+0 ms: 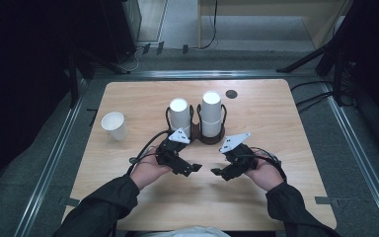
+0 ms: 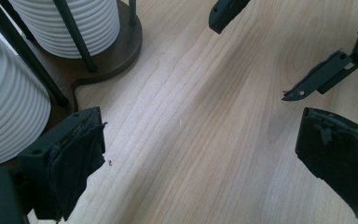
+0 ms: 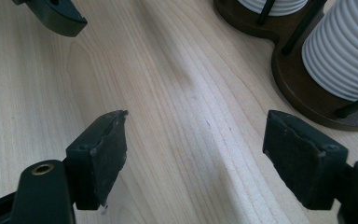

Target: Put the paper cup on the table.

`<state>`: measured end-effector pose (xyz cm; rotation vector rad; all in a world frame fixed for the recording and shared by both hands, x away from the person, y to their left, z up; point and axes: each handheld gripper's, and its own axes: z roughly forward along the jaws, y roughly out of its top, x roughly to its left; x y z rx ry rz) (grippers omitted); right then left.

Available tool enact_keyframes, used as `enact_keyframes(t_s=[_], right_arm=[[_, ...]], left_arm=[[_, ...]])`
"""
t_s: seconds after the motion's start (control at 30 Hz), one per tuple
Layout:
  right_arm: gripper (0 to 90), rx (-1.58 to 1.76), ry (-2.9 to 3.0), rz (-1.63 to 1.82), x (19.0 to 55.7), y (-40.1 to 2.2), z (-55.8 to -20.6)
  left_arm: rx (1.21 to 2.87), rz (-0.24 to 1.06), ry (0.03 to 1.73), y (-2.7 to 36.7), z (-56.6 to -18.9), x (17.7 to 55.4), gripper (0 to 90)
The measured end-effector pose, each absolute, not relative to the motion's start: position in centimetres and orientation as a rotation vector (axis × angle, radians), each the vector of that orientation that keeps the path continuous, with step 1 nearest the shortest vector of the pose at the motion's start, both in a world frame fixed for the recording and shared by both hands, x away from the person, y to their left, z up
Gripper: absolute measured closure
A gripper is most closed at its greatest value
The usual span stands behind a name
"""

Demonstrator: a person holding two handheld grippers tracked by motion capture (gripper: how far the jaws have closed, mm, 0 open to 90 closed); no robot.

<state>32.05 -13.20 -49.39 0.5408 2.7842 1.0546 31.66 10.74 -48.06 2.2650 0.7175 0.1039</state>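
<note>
two grippers are held low over the near middle of the worktop [image 1: 276, 197], tips turned toward each other with a small gap between. the left gripper [image 1: 193, 168] has its fingers [image 2: 77, 158] spread wide, nothing between them; the right gripper [image 1: 218, 172] is likewise wide open and empty, bare wood seen between its fingers [image 3: 100, 149]. the nearest things are two stacks of ribbed white cups [image 1: 211, 112] standing in a dark wire holder [image 1: 208, 138] just beyond the grippers. a lone paper cup [image 1: 114, 125], upright near the left edge, and a dark round disc [image 1: 231, 94] by the far edge are seen from the high view; the holder's brown base [image 3: 303, 88] is shown close in the gripper views. open worktop is left toward the near and right edges.
</note>
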Motion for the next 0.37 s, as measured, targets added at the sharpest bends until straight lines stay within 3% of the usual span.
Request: enact_keyframes(t_s=[0.37], right_arm=[[21.5,0.551,2.784,1.064,32.08,-13.2,-49.37]], left_arm=[[2.275,0.099,0.727,10.74,-48.28,31.79,1.6]])
